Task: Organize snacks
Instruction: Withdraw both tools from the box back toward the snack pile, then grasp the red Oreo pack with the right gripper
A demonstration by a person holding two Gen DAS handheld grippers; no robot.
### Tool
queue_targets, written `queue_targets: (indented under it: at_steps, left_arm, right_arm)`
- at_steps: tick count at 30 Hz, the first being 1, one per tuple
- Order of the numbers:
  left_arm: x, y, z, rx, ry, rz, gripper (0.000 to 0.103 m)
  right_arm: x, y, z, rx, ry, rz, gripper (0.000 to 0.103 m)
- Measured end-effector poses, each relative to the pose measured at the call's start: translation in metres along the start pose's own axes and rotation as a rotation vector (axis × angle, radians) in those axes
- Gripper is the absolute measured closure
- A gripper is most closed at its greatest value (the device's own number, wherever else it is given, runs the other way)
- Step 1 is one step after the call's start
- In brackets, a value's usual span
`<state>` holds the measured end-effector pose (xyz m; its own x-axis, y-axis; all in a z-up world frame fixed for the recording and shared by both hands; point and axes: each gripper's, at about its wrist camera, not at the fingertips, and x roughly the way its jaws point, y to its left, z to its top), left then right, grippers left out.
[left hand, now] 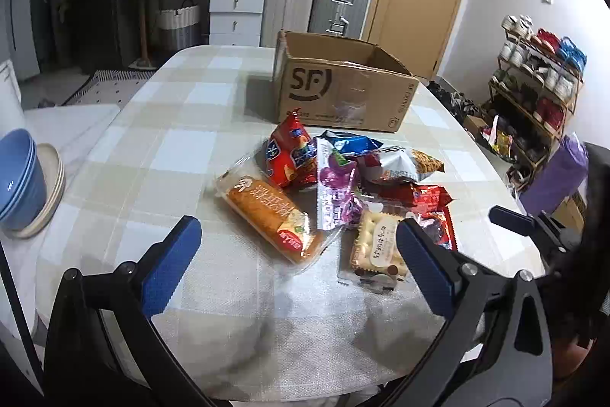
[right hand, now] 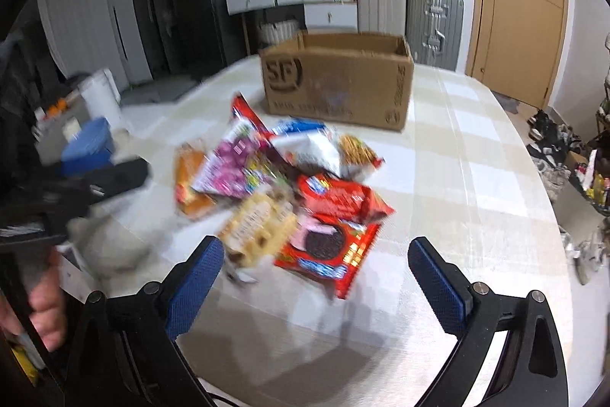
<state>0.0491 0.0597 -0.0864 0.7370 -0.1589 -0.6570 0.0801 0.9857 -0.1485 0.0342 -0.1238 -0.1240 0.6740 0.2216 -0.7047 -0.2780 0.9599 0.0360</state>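
A pile of snack packets lies mid-table: an orange bread pack [left hand: 267,216], a red chip bag [left hand: 291,155], a purple packet [left hand: 335,193], a cracker pack [left hand: 377,246], a red cookie pack [right hand: 328,250]. An open cardboard box [left hand: 339,86] stands behind the pile; it also shows in the right wrist view [right hand: 335,79]. My left gripper [left hand: 297,254] is open and empty above the near side of the pile. My right gripper [right hand: 316,277] is open and empty, just before the red cookie pack. The right wrist view is blurred.
The checked tablecloth [left hand: 171,147] covers a round table. Blue bowls on plates [left hand: 19,178] sit at the left edge. A shoe rack [left hand: 533,90] stands to the right, drawers and suitcases [left hand: 335,2] behind. The left gripper tool shows at the left of the right wrist view [right hand: 95,185].
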Motion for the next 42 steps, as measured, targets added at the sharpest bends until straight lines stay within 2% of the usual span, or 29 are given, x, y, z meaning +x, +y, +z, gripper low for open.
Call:
queue_targets:
  at_steps: [5,8,14,21,24,25,27,29,31,33,42]
  left_arm:
    - [0.003,-0.007,0.000,-0.011,0.031,-0.026,0.001]
    - [0.006,-0.005,-0.001,-0.034,0.054,-0.047,0.001]
    - [0.014,-0.006,-0.003,-0.041,0.073,-0.058,0.001]
    - [0.016,-0.010,-0.005,-0.029,0.078,-0.052,0.001]
    - [0.018,-0.012,-0.006,-0.027,0.086,-0.053,0.001]
    - [0.019,-0.013,-0.006,-0.025,0.089,-0.052,0.001]
    - [0.022,-0.015,-0.007,-0.020,0.094,-0.051,0.001]
    - [0.023,-0.017,-0.008,-0.013,0.094,-0.046,0.001]
    - [0.024,-0.018,-0.009,-0.006,0.094,-0.042,0.001]
    - [0.027,-0.020,-0.009,-0.001,0.098,-0.040,0.001]
    - [0.033,-0.013,-0.012,-0.027,0.117,-0.045,0.001]
  right_arm:
    - [0.011,-0.007,0.001,-0.029,0.013,-0.047,0.004]
    - [0.024,-0.014,0.003,-0.025,0.058,-0.076,0.004]
    - [0.051,-0.037,0.008,0.058,0.127,-0.028,0.004]
    - [0.071,-0.049,0.010,0.138,0.168,0.103,0.007]
    - [0.073,-0.044,0.011,0.113,0.162,0.113,0.013]
    - [0.073,-0.041,0.011,0.098,0.159,0.120,0.018]
    - [0.071,-0.036,0.012,0.088,0.155,0.137,0.035]
    - [0.070,-0.031,0.012,0.076,0.158,0.161,0.042]
    - [0.066,-0.027,0.010,0.057,0.150,0.148,0.046]
    - [0.064,-0.024,0.011,0.042,0.144,0.148,0.056]
    - [0.048,-0.040,0.006,0.121,0.139,0.179,0.060]
